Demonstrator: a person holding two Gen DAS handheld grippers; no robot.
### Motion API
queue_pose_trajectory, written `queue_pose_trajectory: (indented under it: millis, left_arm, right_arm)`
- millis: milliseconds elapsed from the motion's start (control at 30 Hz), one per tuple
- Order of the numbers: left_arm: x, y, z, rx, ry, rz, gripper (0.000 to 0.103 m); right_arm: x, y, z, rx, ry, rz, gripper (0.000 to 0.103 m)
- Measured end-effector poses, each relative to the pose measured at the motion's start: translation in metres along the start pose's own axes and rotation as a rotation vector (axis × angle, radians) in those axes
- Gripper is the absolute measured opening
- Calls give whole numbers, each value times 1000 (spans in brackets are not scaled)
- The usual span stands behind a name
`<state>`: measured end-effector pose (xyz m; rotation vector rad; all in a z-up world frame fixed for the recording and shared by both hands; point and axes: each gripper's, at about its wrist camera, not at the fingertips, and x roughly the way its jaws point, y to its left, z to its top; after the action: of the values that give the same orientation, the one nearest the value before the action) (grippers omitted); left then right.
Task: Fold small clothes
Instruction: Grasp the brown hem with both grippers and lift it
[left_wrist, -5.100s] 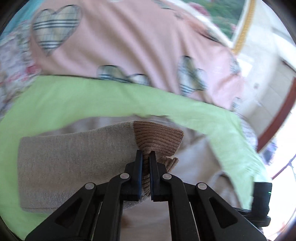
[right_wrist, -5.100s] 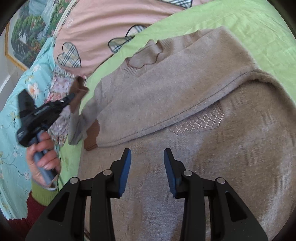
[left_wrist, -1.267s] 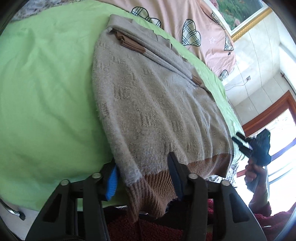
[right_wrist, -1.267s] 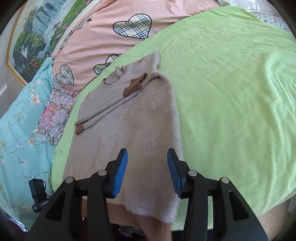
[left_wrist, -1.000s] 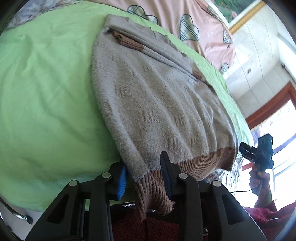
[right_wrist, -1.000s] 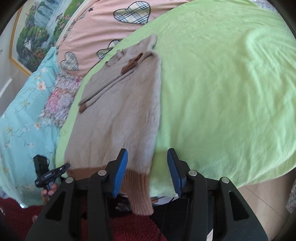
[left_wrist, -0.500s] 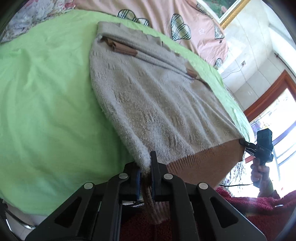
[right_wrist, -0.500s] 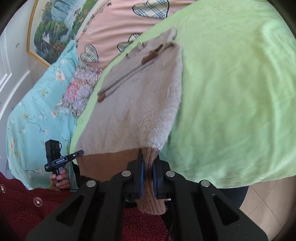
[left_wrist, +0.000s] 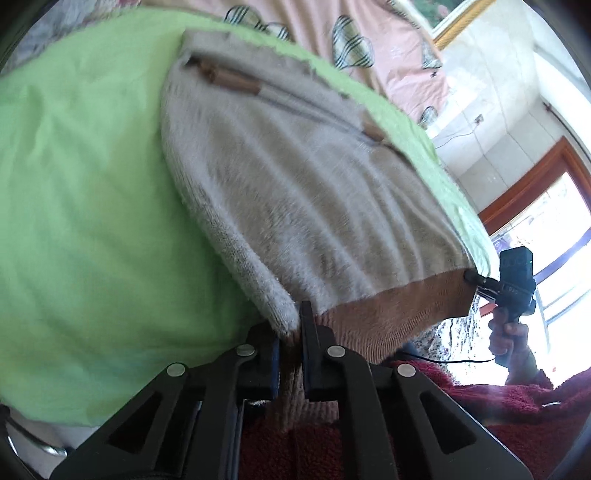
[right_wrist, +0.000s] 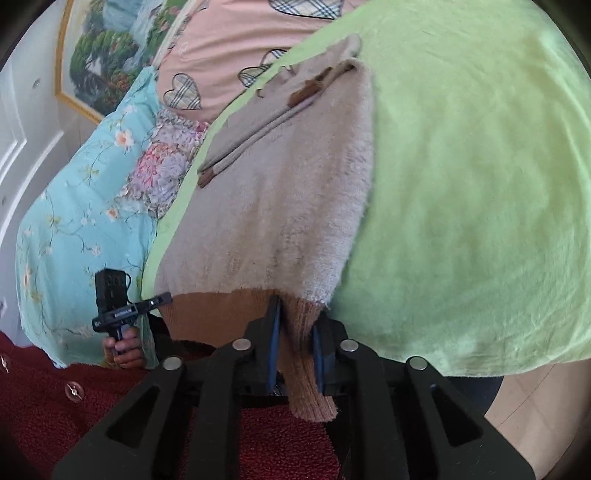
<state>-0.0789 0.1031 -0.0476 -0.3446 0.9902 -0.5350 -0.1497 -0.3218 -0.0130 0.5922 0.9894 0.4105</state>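
A beige knit sweater (left_wrist: 295, 192) with a brown ribbed hem (left_wrist: 388, 310) lies on the green bedsheet (left_wrist: 92, 203), its sleeves folded across the chest near the collar. My left gripper (left_wrist: 293, 325) is shut on one bottom corner of the hem. My right gripper (right_wrist: 295, 325) is shut on the other bottom corner, where the brown hem (right_wrist: 306, 369) hangs between the jaws. The sweater (right_wrist: 288, 192) stretches away from both grippers, the hem lifted off the bed edge. Each gripper shows in the other's view: the right one (left_wrist: 476, 280) and the left one (right_wrist: 162, 299).
A pink heart-print quilt (right_wrist: 229, 48) and a blue floral cover (right_wrist: 74, 206) lie at the head of the bed. A framed picture (right_wrist: 103, 55) hangs on the wall. My red fleece top (right_wrist: 74, 413) is just below the grippers. A window (left_wrist: 554, 236) is at the right.
Both grippers came down to the sweater's hem corners and closed on them. In the last half second the hem has lifted and pulled taut between the two grippers.
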Motion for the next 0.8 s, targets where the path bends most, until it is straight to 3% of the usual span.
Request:
queue_pose_trajectory:
  millis: [233,500,600,800]
  left_arm:
    - [-49,-7,37,-16,-202,-42,6]
    - [-61,-6,136,27,-398,-20,6]
    - [-49,-4,181,25,-430,-11,6]
    - [-10,2,264,35,-420,42,6]
  right_arm:
    - [-43,16,33,-11,-181,109,9]
    - [-34,51,116,-110,-327,155,9]
    - [-18,48,164,-110,-370,108,9]
    - [27,24,250,-50,-381,6,9]
